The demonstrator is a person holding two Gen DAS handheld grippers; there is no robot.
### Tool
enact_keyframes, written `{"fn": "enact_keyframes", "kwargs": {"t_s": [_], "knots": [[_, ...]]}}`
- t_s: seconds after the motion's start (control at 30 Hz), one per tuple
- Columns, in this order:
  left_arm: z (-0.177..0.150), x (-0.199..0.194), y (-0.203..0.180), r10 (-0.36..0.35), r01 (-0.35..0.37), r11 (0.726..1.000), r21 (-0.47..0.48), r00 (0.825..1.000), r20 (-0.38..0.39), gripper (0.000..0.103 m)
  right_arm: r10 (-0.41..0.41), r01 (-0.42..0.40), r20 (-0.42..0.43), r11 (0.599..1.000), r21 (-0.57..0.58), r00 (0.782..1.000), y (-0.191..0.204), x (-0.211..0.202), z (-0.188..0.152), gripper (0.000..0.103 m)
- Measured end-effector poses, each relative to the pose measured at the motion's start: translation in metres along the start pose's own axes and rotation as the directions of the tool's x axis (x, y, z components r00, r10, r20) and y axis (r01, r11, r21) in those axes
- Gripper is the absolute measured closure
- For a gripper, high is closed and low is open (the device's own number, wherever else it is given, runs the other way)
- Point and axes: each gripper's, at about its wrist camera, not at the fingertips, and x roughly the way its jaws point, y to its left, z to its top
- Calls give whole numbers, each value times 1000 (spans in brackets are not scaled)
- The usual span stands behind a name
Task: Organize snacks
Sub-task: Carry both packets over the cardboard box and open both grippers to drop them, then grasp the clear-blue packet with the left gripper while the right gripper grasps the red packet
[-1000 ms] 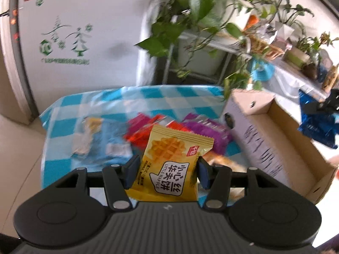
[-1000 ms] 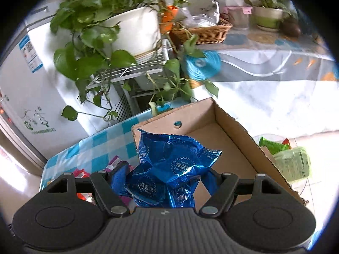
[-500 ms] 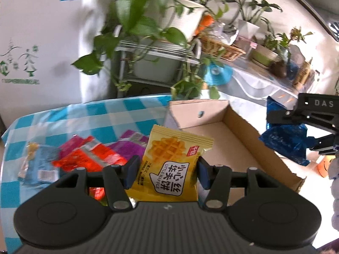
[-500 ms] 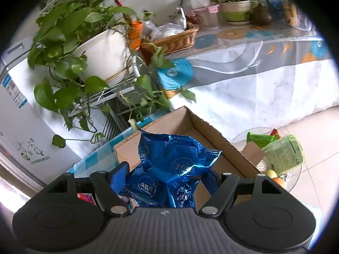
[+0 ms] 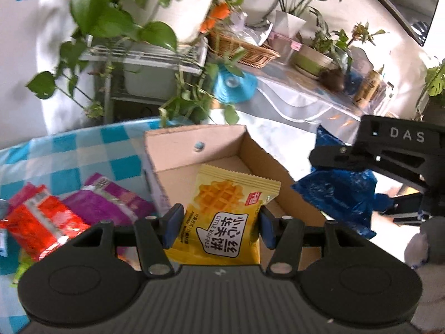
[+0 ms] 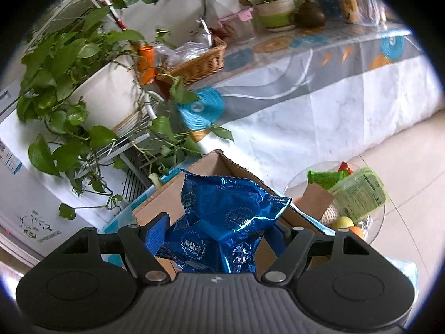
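Note:
My left gripper is shut on a yellow waffle packet and holds it over the open cardboard box on the blue checked tablecloth. My right gripper is shut on a crinkled blue foil snack bag, held above the box's right side. The right gripper and its blue bag also show at the right of the left wrist view. A purple packet and a red packet lie on the cloth left of the box.
Potted plants on a wire rack stand behind the table. A cloth-covered counter holds a wicker basket and pots. A glass bowl with green packets and fruit sits on the floor to the right.
Both grippers have swung toward the cardboard box, each keeping its packet. The waffle packet now hangs over the box; the blue bag has come close to its right side.

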Motion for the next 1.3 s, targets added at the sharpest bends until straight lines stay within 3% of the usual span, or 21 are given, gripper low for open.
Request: {"fn": "enact_keyframes", "kwargs": {"t_s": [0.13,0.2,0.5,0.83,1.07,1.3], "knots": [[0,3,-9,13,-13,1000,8,1000,-3,34,0,0,-7,999,40,1000,-6,2,1,21],[0,1,-11,27,-27,1000,13,1000,4,23,8,-8,-7,999,53,1000,-8,2,1,16],[0,-19,4,75,-75,997,-8,997,13,19,46,-46,-6,998,43,999,-2,1,0,12],[-2,-53,56,185,-183,980,-75,982,25,17,117,-120,-50,990,-69,992,32,14,-12,10],[1,-73,106,276,-266,948,-174,961,36,14,190,-206,-103,962,-180,976,71,26,-27,10],[-4,-80,145,354,-344,904,-255,935,-6,13,251,-295,-179,908,-297,951,107,36,-52,10]]}}
